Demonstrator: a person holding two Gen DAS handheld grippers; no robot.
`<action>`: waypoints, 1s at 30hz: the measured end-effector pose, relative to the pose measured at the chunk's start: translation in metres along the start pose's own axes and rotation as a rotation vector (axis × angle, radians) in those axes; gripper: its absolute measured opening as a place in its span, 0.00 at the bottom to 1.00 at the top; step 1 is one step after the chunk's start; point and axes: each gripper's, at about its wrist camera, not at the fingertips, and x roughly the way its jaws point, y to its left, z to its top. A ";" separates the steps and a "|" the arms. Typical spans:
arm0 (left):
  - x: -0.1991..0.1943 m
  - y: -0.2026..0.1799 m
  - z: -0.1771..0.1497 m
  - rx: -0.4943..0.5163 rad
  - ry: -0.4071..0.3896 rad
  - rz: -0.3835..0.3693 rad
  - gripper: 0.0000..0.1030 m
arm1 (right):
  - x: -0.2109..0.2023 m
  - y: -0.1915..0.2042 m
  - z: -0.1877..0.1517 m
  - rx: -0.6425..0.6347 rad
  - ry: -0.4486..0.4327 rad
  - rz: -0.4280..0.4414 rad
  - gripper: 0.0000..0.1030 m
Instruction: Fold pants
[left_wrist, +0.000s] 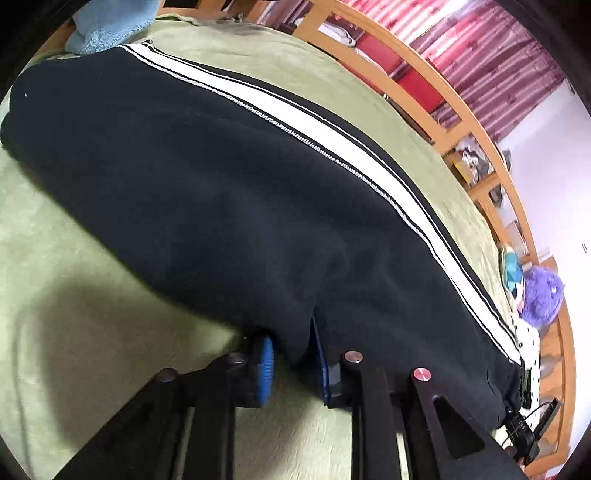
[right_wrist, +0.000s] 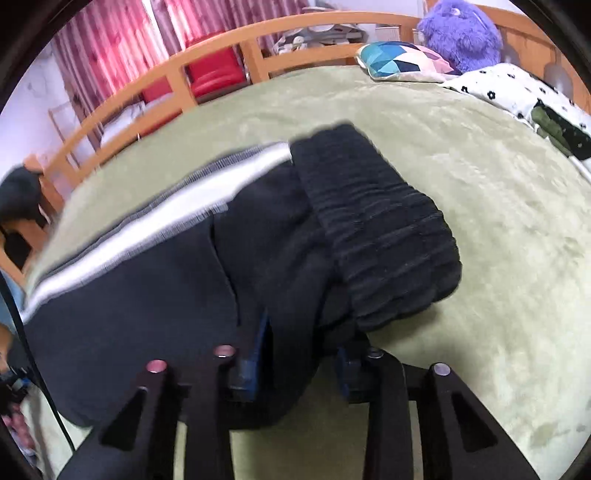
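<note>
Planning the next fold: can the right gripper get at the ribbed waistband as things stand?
Probably not yet: the right gripper is shut on the pants below the waistband. The band lies just ahead with nothing over it, so it looks reachable once the gripper lets go.

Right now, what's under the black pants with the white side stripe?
The black pants with the white side stripe lie on the green fleece bed cover, bare all around them. Whatever lies directly beneath the fabric is covered.

Soft even daylight, heavy fisheye bending and dark vignetted corners, motion blur across the right wrist view.
</note>
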 end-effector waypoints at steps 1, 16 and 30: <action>-0.005 0.001 0.001 0.013 0.006 0.024 0.31 | -0.011 -0.004 -0.006 -0.002 -0.006 -0.006 0.34; -0.057 -0.027 0.014 0.218 -0.069 0.065 0.55 | -0.001 0.198 -0.086 -0.505 0.030 0.111 0.39; 0.025 -0.147 -0.057 0.430 0.120 -0.154 0.55 | -0.026 0.207 -0.106 -0.498 -0.021 0.156 0.40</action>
